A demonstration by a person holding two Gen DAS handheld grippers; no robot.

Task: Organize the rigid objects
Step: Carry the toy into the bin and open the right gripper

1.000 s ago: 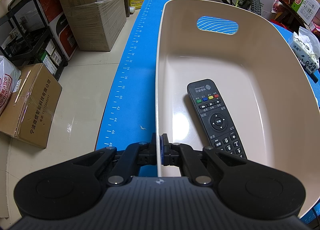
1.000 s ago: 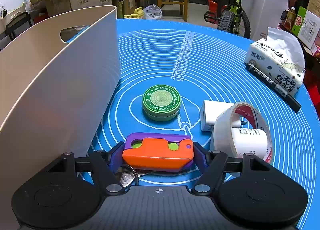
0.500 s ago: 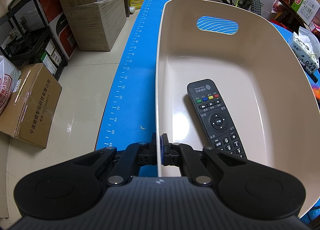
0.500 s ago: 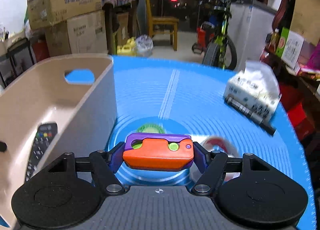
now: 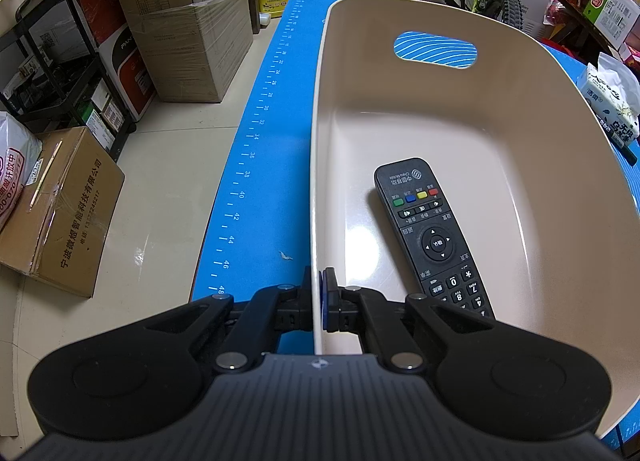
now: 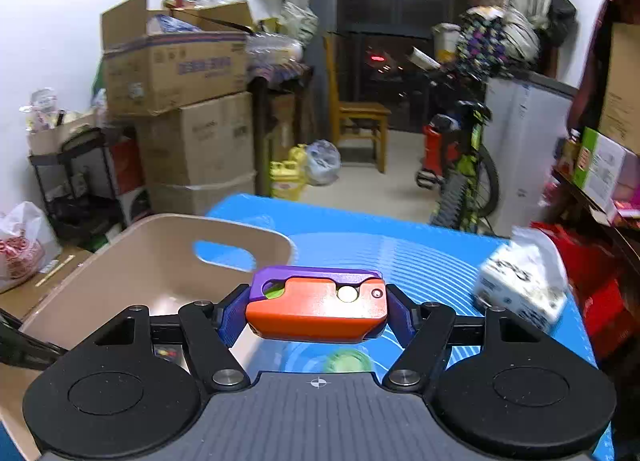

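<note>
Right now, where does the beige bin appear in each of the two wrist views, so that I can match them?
Left wrist view: the beige bin fills the middle and right; the left gripper is shut on its near rim, and a black remote lies inside.
Right wrist view: the bin sits at lower left, beside the orange and purple toy that the right gripper holds.
Shared landmark: the bin's handle slot.

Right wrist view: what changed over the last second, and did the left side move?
The right tool, shut on the orange and purple toy, lifted it off the blue mat and swung toward the beige bin; the green tin now sits far below. The grip is unchanged. The left tool stayed clamped on the bin's rim, and the remote lies where it was.
</note>
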